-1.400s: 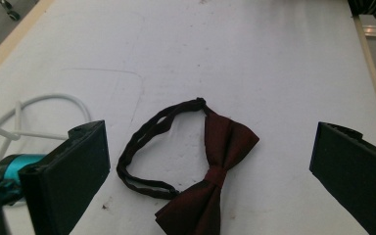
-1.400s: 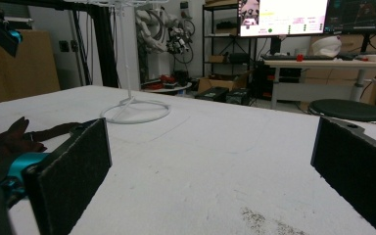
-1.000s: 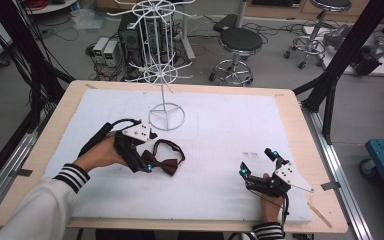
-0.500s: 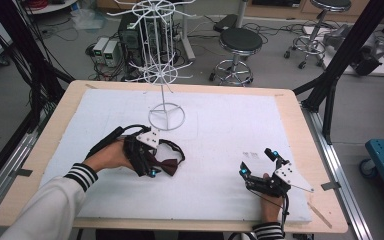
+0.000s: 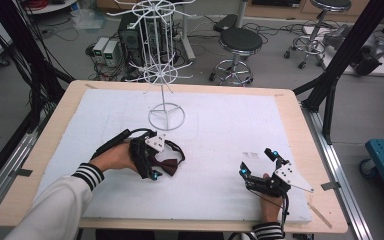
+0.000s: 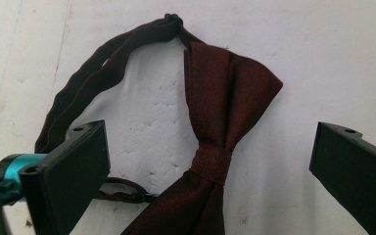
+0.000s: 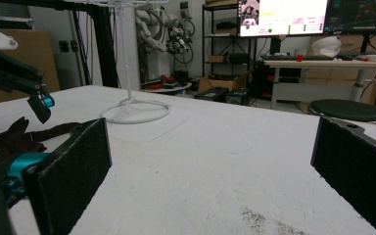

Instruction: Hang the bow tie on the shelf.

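So the left claw (image 5: 152,162) was spread wide and hanging right over the dark red bow tie (image 5: 169,165), jaws pointing down at it. In the left gripper view the bow tie (image 6: 220,147) sat between the two black jaws with its center knot about in the middle of the gap, and neither jaw looked to be touching the fabric. Its dark strap (image 6: 98,83) looped up and around from the top of the bow, curling past the left-side jaw. The person's left hand (image 5: 114,156) gripped the tool, striped cuff showing at the wrist.

The bow tie itself was lying flat on the white padded surface (image 5: 220,125), a bit left of center, just in front of the ring base of the white wire rack (image 5: 166,116) standing toward the far side.

The right claw (image 5: 259,162) was well apart from all that, resting low near the front right of the surface, also gaping wide with nothing in it. From the right gripper view you could see bare white padding between its jaws, with the wire rack's base (image 7: 135,111) and the bow tie (image 7: 14,137) off to the left.
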Tool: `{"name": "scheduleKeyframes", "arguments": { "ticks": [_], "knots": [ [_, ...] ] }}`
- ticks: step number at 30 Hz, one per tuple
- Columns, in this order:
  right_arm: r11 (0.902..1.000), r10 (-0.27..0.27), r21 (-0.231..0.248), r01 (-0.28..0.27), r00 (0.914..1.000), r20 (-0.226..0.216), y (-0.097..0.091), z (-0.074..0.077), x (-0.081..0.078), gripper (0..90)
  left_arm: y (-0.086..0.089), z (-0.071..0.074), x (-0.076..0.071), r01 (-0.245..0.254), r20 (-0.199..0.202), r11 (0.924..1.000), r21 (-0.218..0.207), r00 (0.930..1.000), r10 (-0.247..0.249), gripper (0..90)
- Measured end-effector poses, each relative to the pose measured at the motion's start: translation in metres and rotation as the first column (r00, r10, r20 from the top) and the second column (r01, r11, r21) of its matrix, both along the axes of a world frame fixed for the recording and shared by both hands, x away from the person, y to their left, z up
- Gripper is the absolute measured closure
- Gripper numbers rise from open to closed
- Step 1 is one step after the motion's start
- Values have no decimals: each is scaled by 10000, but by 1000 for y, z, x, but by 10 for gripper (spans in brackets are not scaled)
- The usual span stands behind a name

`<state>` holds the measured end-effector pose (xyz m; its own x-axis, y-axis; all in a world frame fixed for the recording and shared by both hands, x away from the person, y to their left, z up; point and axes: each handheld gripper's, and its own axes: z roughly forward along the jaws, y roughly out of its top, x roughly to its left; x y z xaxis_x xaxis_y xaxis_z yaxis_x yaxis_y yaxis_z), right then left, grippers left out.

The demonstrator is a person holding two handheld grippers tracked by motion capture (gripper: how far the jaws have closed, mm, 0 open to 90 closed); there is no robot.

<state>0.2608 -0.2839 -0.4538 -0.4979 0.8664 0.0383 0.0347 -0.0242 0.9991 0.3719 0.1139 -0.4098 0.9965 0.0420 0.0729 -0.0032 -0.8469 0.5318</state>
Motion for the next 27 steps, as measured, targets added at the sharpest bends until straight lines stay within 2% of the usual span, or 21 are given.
{"name": "scheduleKeyframes", "arguments": {
  "ticks": [2,5,9,13,17,27],
  "knots": [
    [10000,5,9,-5,10000,7,0,0,0,7,0,-1,1,19,-29,9999,161,10000,-19,32],
    [10000,2,11,-2,10000,2,0,0,0,7,-1,-3,1,204,-19,9994,263,9998,-204,139],
    [10000,4,8,-4,10000,3,0,0,0,7,-1,-4,2,102,19,9988,470,9999,-103,152],
    [10000,-1,-3,1,10000,6,0,0,0,7,0,-5,2,67,55,9983,585,10000,-71,240],
    [10000,-5,5,5,10000,3,0,0,0,7,0,-5,3,63,63,9979,637,10000,-67,261],
    [10000,-14,-15,14,10000,21,0,0,0,7,-1,-6,5,-34,-319,9961,881,9995,63,422]
  ]
}}
